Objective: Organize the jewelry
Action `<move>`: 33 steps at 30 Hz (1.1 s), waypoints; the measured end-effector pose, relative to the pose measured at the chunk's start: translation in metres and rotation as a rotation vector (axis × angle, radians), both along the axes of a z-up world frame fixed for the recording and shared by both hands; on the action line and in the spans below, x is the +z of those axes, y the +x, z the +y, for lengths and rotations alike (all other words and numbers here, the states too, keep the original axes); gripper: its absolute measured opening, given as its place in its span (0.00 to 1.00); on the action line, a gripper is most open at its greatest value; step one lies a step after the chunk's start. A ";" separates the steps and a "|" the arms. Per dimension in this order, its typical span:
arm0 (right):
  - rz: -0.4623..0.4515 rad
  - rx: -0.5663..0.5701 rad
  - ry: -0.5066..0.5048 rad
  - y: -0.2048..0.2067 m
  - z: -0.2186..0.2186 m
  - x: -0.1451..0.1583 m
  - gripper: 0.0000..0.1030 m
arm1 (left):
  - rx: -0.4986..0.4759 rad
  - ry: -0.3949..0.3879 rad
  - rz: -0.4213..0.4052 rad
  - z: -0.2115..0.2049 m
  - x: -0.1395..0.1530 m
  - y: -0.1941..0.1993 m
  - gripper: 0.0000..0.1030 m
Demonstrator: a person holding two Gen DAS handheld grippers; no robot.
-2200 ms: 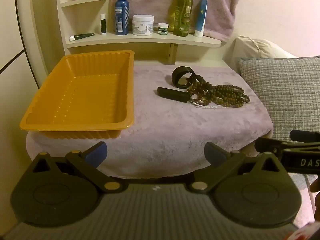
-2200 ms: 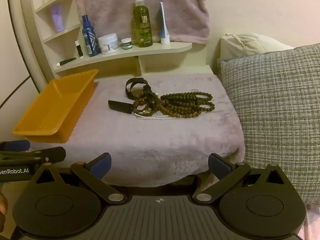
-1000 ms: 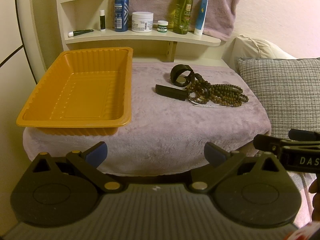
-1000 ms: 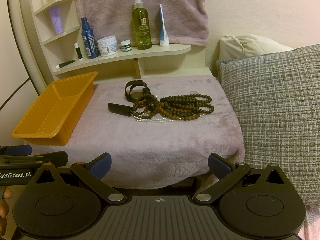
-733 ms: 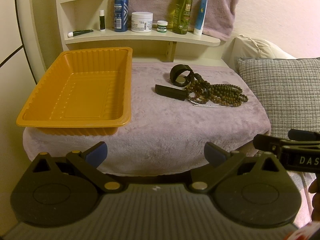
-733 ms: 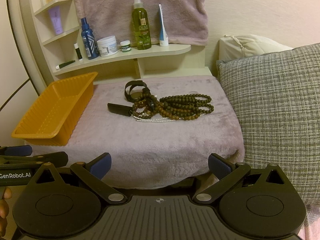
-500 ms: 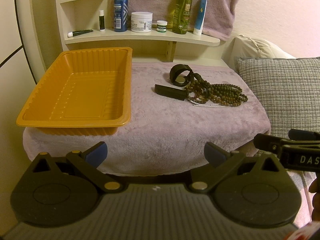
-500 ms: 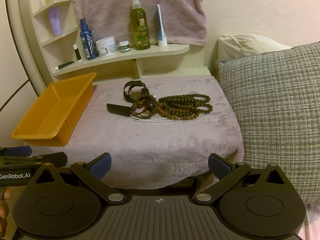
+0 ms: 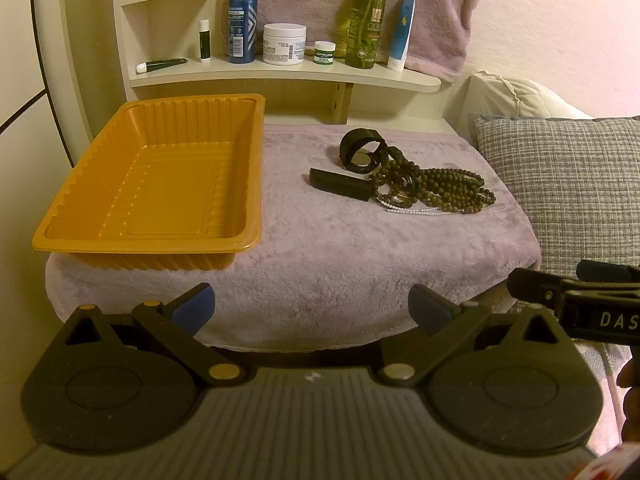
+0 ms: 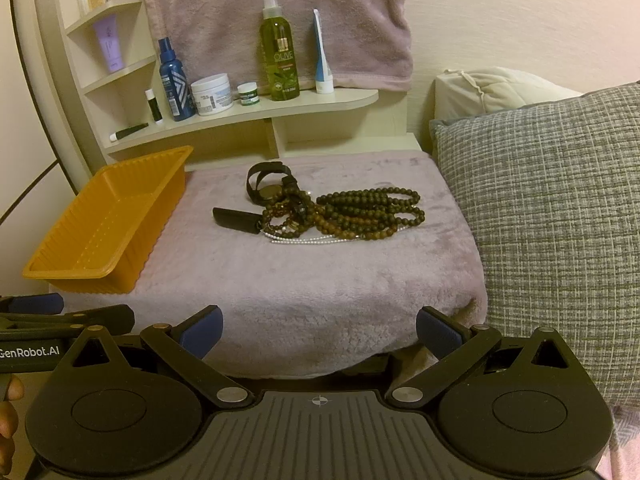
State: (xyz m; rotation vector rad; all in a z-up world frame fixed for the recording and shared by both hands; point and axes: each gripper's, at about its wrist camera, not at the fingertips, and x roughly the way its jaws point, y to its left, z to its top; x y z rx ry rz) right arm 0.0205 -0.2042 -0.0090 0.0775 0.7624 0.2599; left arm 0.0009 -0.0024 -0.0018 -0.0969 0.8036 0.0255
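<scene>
Ahead of my wide-open, empty right gripper [image 10: 318, 330] lies tangled jewelry [image 10: 332, 210]; my left gripper [image 9: 312, 308], equally spread, faces the waiting orange tray [image 9: 160, 176].

We see a shelf [image 10: 340, 100] behind the pink blanket [image 10: 320, 280]. On it stand a blue bottle [image 10: 173, 80], a white jar [image 10: 212, 94], a small green-lidded jar [image 10: 248, 94], a green spray bottle [image 10: 279, 52] and a white-and-blue tube [image 10: 322, 60]; a dark tube [image 10: 130, 132] lies at its left end beside an upright stick [image 10: 153, 106]. A purple tube [image 10: 109, 44] stands one shelf higher. A pink towel [image 10: 280, 12] hangs behind. A grey checked pillow [image 10: 560, 208] leans at the right, touching the blanket.
</scene>
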 end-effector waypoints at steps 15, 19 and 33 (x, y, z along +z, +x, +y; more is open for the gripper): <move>-0.001 0.000 0.000 0.000 -0.001 0.000 0.99 | 0.000 0.001 0.000 0.000 0.000 0.000 0.99; -0.001 -0.001 0.001 0.000 -0.001 0.000 0.99 | 0.000 0.000 -0.001 -0.001 0.000 0.000 0.99; -0.008 -0.007 0.008 0.000 -0.003 0.000 0.99 | 0.034 -0.033 -0.026 0.006 0.003 -0.002 0.97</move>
